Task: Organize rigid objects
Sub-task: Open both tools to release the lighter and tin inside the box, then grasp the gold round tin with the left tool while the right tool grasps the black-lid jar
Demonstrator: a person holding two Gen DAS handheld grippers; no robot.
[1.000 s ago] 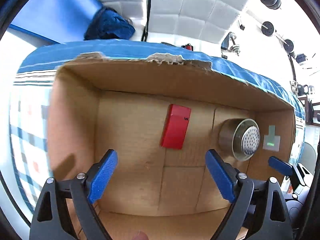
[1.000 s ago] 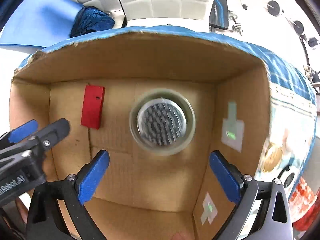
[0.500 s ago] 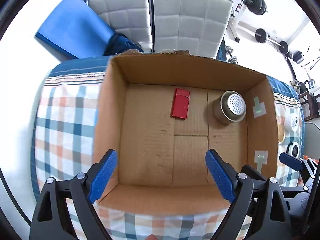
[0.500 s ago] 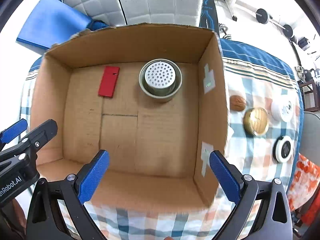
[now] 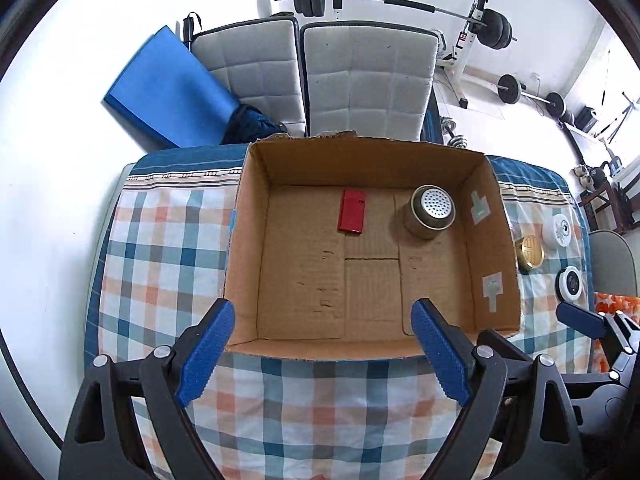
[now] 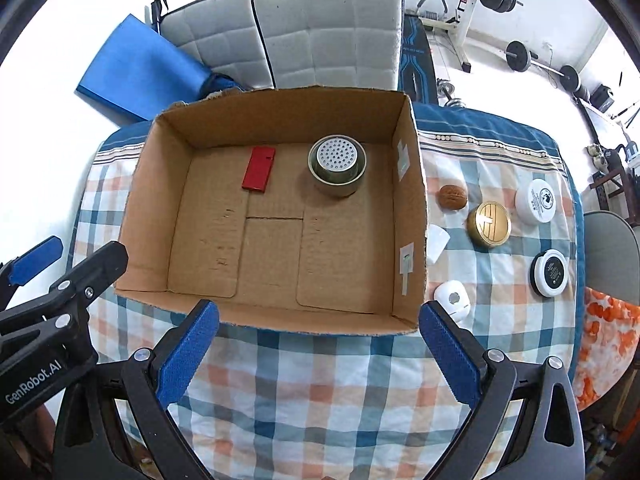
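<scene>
An open cardboard box (image 5: 244, 248) (image 6: 412, 208) stands on the checked tablecloth. Inside lie a red flat block (image 5: 351, 212) (image 6: 258, 169) and a metal perforated-top tin (image 5: 431, 211) (image 6: 337, 164). Right of the box lie a brown walnut-like piece (image 6: 453, 197), a gold round tin (image 6: 489, 224) (image 5: 529, 253), a white round jar (image 6: 536, 201) (image 5: 557, 230), a black-and-white round case (image 6: 550, 272) (image 5: 571, 283), a white cup (image 6: 436, 242) and a small white device (image 6: 452, 302). My left gripper (image 5: 322, 354) and right gripper (image 6: 320, 350) are open and empty, high above the box's near edge.
Two grey padded chair backs (image 5: 352, 76) and a blue mat (image 5: 168, 88) stand behind the table. Weights and a barbell rack (image 5: 472, 20) are at the back right. An orange patterned cloth (image 6: 604, 336) lies at the table's right edge.
Both grippers have pulled up and back out of the box. The box now looks small, and the table and the objects right of it have come into view.
</scene>
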